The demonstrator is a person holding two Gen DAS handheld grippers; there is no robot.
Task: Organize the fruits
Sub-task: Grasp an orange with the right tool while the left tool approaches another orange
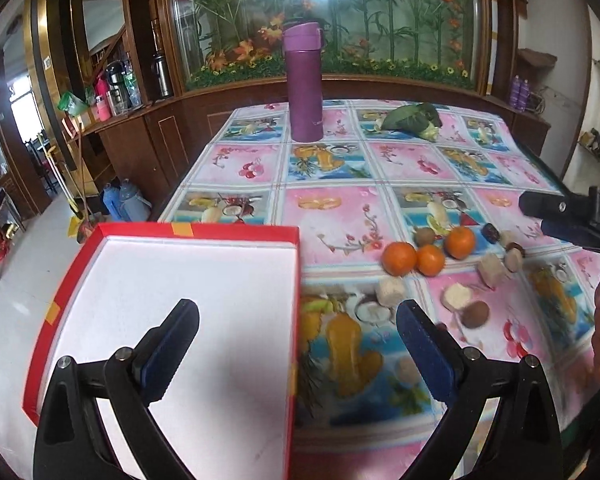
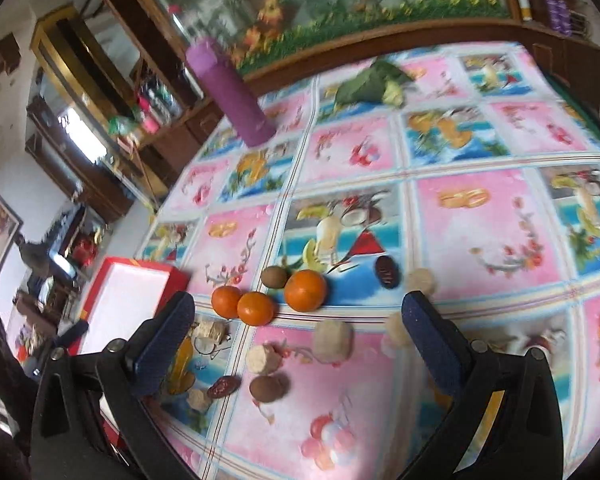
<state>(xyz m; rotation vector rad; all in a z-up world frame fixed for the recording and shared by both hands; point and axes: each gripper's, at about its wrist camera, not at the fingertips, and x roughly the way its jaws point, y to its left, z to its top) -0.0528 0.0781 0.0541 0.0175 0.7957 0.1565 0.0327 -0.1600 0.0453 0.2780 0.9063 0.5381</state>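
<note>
A lived-in home dining room: a table under a glossy pink-and-blue fruit-print oilcloth [image 1: 332, 168], a dark wooden wall cabinet [image 1: 140, 140] at ten o'clock crowded with steel thermos flasks [image 1: 116, 80], and a glass-fronted artificial bamboo-and-flower display [image 1: 324, 20] at twelve o'clock.

Box [image 1: 172, 320] interior is bare, easy drop zone. Oranges [image 2: 256, 308] and small bits crowd the cloth [image 2: 480, 220] centre; open cloth from 12 to 3 o'clock, only flask [image 2: 236, 100] and leafy bundle [image 2: 372, 84] at the far edge.
</note>
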